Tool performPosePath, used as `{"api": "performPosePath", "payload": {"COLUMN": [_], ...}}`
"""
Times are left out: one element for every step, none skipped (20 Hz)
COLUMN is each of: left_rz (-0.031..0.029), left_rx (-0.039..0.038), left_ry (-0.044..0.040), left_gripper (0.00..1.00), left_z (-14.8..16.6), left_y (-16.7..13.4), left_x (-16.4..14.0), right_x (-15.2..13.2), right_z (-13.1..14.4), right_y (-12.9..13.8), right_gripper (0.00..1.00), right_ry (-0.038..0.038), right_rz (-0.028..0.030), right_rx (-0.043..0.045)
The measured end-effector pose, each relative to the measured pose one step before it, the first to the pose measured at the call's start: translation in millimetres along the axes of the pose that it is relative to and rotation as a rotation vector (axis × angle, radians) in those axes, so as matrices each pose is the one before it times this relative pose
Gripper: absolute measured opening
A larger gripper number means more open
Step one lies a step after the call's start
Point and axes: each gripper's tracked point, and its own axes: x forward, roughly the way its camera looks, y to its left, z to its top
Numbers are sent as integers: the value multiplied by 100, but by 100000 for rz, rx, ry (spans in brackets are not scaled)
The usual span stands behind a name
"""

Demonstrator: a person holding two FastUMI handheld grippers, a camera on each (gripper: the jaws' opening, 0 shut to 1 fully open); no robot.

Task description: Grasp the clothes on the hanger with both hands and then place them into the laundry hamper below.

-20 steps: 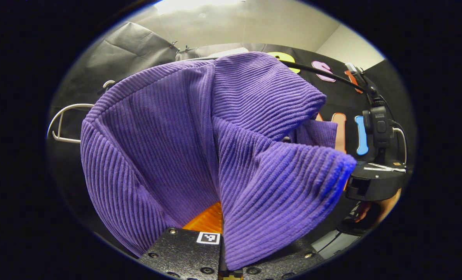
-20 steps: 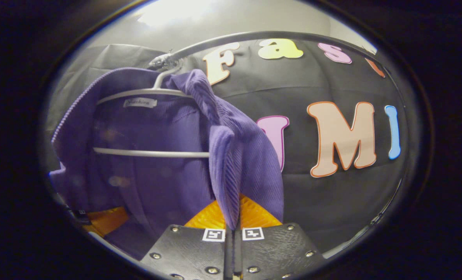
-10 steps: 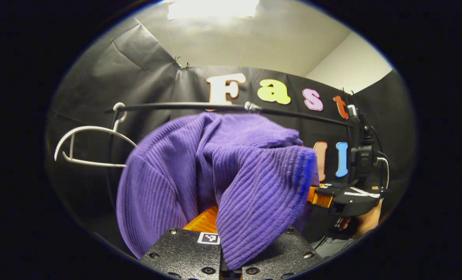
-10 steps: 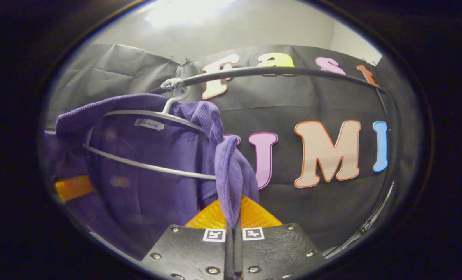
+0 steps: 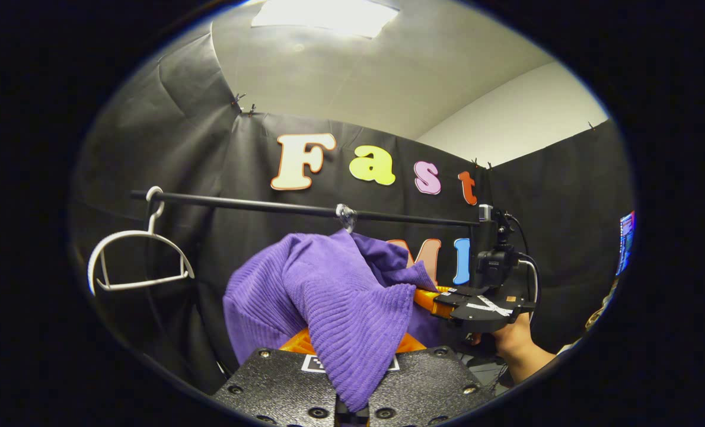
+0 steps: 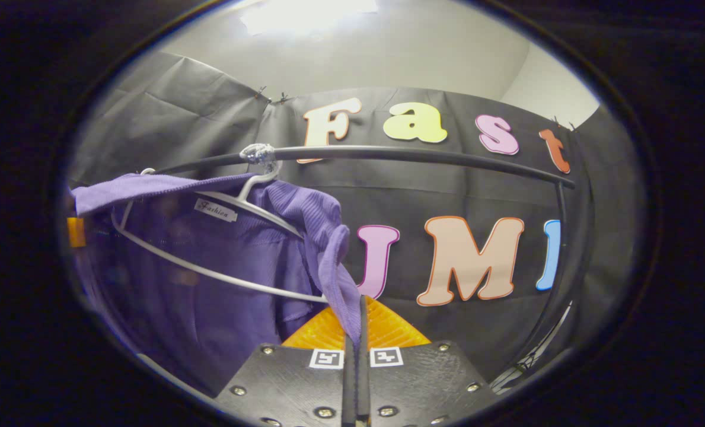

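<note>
A purple ribbed garment (image 5: 328,296) is stretched between my two grippers below the black rail (image 5: 269,206). My left gripper (image 5: 352,370) is shut on a fold of it, which drapes over the orange fingers. In the right gripper view the purple garment (image 6: 233,261) still hangs partly on a white hanger (image 6: 233,204) hooked to the rail (image 6: 388,155), and my right gripper (image 6: 355,332) is shut on its right edge. The right gripper (image 5: 441,299) also appears across in the left gripper view, held by a hand (image 5: 515,344). The hamper is out of sight.
An empty white hanger (image 5: 139,261) hangs at the rail's left end. A black upright post (image 6: 557,249) carries the rail on the right. A small camera and cable (image 5: 497,261) sit above the far gripper. Black cloth walls close in behind.
Both grippers have dropped and drawn back from the rail, pulling the garment down with them. The cloth looks smaller and lower, and the hanger now tilts down toward the right gripper.
</note>
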Motion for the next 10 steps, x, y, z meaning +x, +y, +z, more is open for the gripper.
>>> {"api": "performPosePath", "payload": {"left_rz": [-555,-940,-1205,-1417,-817,-778,548,2373,675,-524], "left_rx": [-253,-67,275,432,890,2198,3065,3028,2969,2497], "left_ry": [502,796,613,957,-877,-1364,-1421,836,586,1040], "left_gripper": [5,5,5,5,5,5,5,5,5,5], "left_z": [33,59,84,76,358,698,538,226,171,190], "left_y": [431,350,376,497,727,776,1140,1427,867,672], "left_x": [-308,-279,-245,-385,-210,-382,63,-131,68,202], "right_x": [-90,-42,124,161,118,213,154,213,303,349], "right_z": [262,403,279,204,226,221,266,427,284,33], "right_y": [109,23,-76,-324,-213,-102,-281,-358,-117,29], "right_gripper": [0,7,2,2,2,2,7,0,0,2], "right_ry": [-109,-558,-389,-257,-138,6,-427,-1010,-649,-45], "right_rz": [-456,-499,-744,-879,-811,-705,-1501,-1771,-1182,-821], "right_rx": [861,151,-607,-655,-115,-287,-1148,-1501,-1415,-698]}}
